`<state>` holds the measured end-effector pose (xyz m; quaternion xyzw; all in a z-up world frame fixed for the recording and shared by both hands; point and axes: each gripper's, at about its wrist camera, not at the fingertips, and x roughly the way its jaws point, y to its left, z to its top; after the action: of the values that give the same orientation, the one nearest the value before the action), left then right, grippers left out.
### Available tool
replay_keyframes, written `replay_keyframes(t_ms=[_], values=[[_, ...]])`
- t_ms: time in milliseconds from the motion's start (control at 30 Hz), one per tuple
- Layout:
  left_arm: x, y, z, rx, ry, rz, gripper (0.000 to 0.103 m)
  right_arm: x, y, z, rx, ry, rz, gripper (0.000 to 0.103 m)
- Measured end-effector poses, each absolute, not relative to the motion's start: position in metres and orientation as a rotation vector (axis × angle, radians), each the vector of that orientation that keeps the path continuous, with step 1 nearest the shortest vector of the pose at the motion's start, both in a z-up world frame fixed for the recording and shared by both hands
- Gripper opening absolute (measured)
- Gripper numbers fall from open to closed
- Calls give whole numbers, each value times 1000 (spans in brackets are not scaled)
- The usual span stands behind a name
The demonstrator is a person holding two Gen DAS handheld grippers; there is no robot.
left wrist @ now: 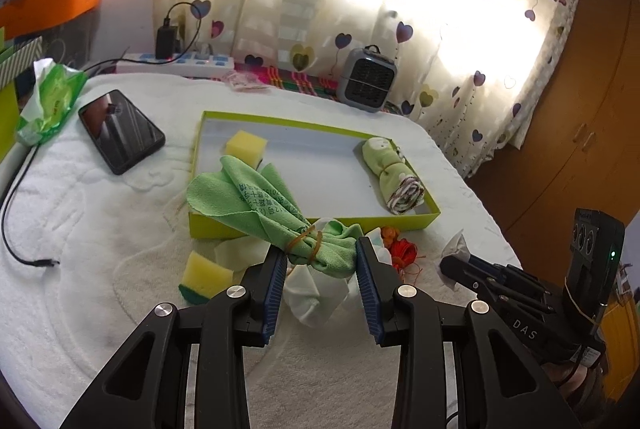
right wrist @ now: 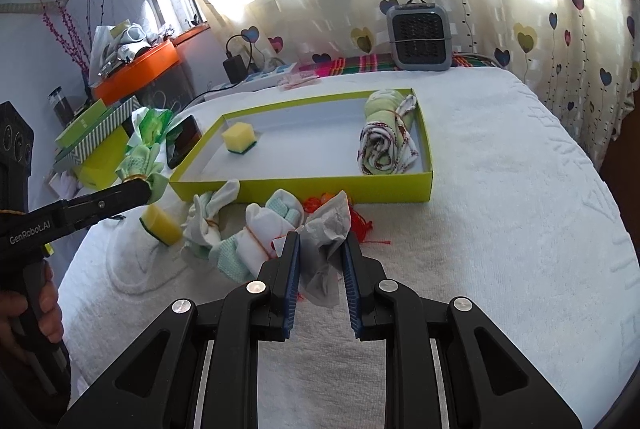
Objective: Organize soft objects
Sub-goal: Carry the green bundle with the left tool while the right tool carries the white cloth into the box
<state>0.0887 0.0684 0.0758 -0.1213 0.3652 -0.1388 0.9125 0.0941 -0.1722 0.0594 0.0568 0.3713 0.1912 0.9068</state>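
My left gripper (left wrist: 322, 249) is shut on a green cloth (left wrist: 256, 205) tied with a rubber band and holds it over the near left corner of the lime-green box (left wrist: 316, 225). My right gripper (right wrist: 320, 241) is shut on a crumpled white tissue (right wrist: 326, 225), low over the towel just in front of the box (right wrist: 304, 189). In the box lie a yellow sponge (right wrist: 239, 137) and a rolled green-and-patterned cloth (right wrist: 386, 133). A second sponge (right wrist: 162, 225) and two banded white cloth bundles (right wrist: 256, 233) lie on the towel before the box.
A phone (left wrist: 120, 131), a green tissue pack (left wrist: 50, 101) and a loose cable (left wrist: 20, 229) lie left of the box. Red string (left wrist: 404, 253) lies by the box front. A small grey heater (right wrist: 420, 37) and a power strip (left wrist: 176, 63) stand at the back.
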Motion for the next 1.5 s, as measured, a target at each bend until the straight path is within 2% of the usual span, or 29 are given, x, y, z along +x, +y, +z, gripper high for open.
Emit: replay_keyframes(t_ms=[767,1500], values=[[157,51,83,-198,784,-351,33,154,-157,74,40,752,408,22],[228,40,53,-156,874,-384,33,219,-143,58,-14,801,401,22]])
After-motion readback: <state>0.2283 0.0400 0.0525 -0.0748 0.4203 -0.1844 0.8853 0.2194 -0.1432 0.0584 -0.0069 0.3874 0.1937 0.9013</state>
